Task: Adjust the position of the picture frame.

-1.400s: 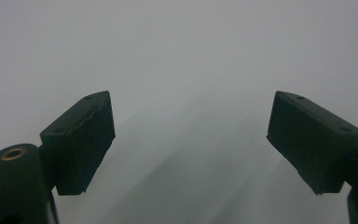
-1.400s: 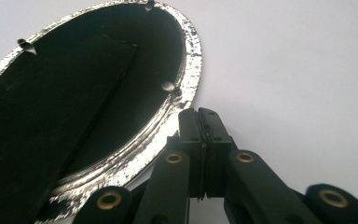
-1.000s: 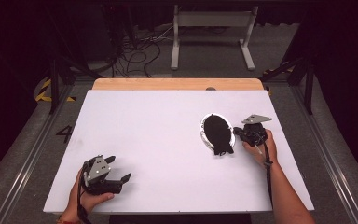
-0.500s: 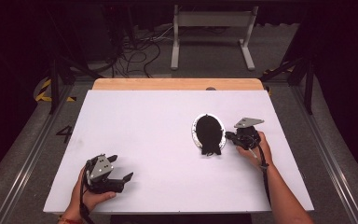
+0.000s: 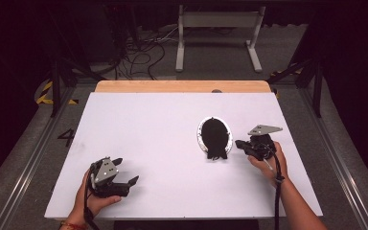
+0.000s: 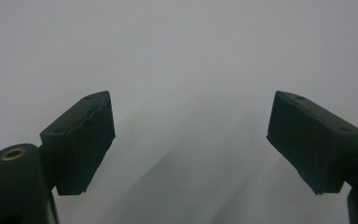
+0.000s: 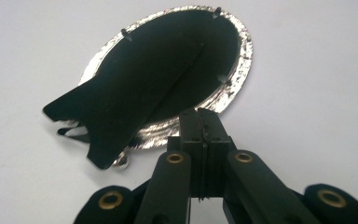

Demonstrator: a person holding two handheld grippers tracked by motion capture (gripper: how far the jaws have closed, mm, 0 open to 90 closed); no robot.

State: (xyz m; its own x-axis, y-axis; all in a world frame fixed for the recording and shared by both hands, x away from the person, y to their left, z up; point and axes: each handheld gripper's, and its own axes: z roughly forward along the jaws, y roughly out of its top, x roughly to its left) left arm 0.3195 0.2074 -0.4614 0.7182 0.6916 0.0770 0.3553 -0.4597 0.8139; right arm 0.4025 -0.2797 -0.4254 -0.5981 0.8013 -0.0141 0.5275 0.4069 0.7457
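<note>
Right gripper (image 7: 200,116) fingers pressed together at silver rim of black oval frame (image 5: 214,136), right-centre of surface (image 5: 148,129); whether rim pinched, cannot tell. Left gripper (image 5: 124,175) fingers wide, idle lower left. Frame flat, move barely begun.

My table (image 5: 172,143) is a broad white sheet, with a strip of bare wood (image 5: 182,86) along its far edge at twelve o'clock. A small dark round thing (image 5: 216,90) sits on that strip; I cannot tell what it is. Beyond, at twelve o'clock, a grey metal stand (image 5: 218,33) rests on the dark floor (image 5: 292,72), and a tangle of cables (image 5: 139,55) lies at eleven o'clock. Yellow and black tape (image 5: 45,93) marks the floor at ten o'clock, with a painted figure 4 (image 5: 67,136) at nine o'clock.
</note>
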